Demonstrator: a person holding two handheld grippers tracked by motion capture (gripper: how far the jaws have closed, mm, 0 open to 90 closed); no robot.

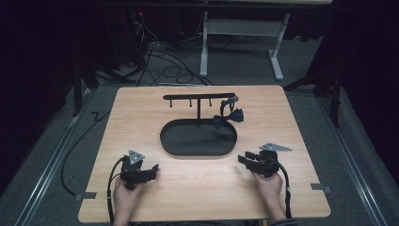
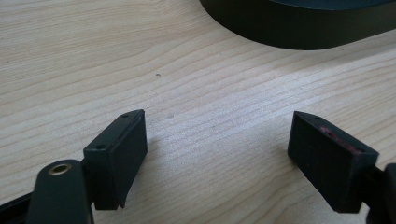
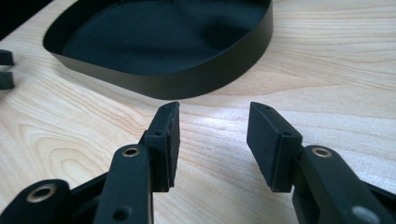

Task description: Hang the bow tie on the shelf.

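A black oval tray (image 1: 165, 140) lies mid-table, with a T-shaped stand (image 1: 197, 96) rising from its back edge. From the right end of the stand's bar hangs a black bow tie (image 1: 227, 117). My left gripper (image 1: 153, 168) rests low at the front left, pointing right. In the left gripper view the left gripper (image 2: 217, 126) stands open over bare wood, with the tray wall (image 2: 289, 32) beyond it. My right gripper (image 1: 241, 158) sits at the front right, pointing left. In its own view the right gripper (image 3: 212, 112) is open and holds nothing, just short of the tray wall (image 3: 177, 84).
The wooden table (image 1: 197, 188) has grey tape marks at its front left (image 1: 85, 195) and right (image 1: 321, 188) edges. Cables (image 1: 164, 66) and a white desk frame (image 1: 244, 28) are on the floor behind it. The left gripper's jaw tips (image 3: 5, 70) show far left in the right gripper view.
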